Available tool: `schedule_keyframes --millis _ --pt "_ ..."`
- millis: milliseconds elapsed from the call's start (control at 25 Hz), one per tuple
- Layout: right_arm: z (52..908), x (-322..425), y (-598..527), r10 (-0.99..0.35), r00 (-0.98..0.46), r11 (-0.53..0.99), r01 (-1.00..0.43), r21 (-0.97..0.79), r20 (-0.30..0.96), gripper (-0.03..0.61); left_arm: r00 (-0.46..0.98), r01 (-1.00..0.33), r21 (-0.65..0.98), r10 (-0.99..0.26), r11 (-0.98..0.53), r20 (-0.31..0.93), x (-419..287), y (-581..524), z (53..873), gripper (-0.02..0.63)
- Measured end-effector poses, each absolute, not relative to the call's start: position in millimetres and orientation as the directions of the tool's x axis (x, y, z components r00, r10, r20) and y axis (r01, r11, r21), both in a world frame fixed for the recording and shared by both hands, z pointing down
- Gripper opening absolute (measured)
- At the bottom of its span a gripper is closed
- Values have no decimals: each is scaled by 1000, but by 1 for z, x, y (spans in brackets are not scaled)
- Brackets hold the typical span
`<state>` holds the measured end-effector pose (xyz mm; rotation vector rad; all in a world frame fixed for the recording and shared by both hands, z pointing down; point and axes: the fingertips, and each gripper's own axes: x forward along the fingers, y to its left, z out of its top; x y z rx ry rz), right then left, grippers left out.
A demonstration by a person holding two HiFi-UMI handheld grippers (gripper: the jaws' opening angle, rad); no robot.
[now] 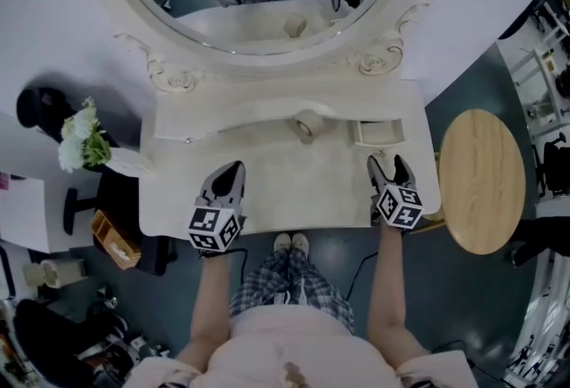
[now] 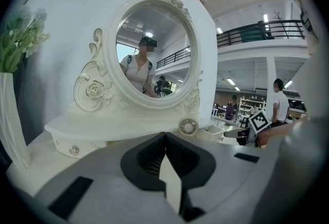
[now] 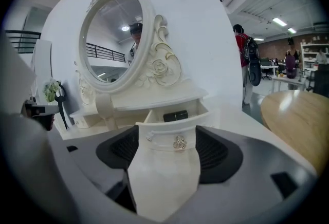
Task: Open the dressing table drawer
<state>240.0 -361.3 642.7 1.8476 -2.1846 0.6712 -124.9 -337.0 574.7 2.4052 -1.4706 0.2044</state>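
Right gripper view, drawer [image 3: 159, 135] slid out lengthwise, knobbed front nearest

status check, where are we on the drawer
Left gripper shut, empty. Right gripper open, knob in the gap between its jaws, not gripped. Right-hand drawer pulled out, dark item inside. Nothing blocking it.

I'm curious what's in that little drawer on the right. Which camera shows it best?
The right gripper view: the open drawer fills the middle, knob facing the camera, a dark item inside. The head view shows the drawer small, from above; the left gripper view catches only a pale corner of it.
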Motion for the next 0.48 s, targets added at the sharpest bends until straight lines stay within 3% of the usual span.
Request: schedule_keyframes --millis 320,480 --pt "566 233 -350 -931 -209 173 -974 -144 301 339 448 -892 175 -867 -417 218 -137 -334 541 26" --pt "528 230 -342 -952 -214 181 -970 -162 221 299 430 -900 166 -883 -402 191 -149 -331 527 28"
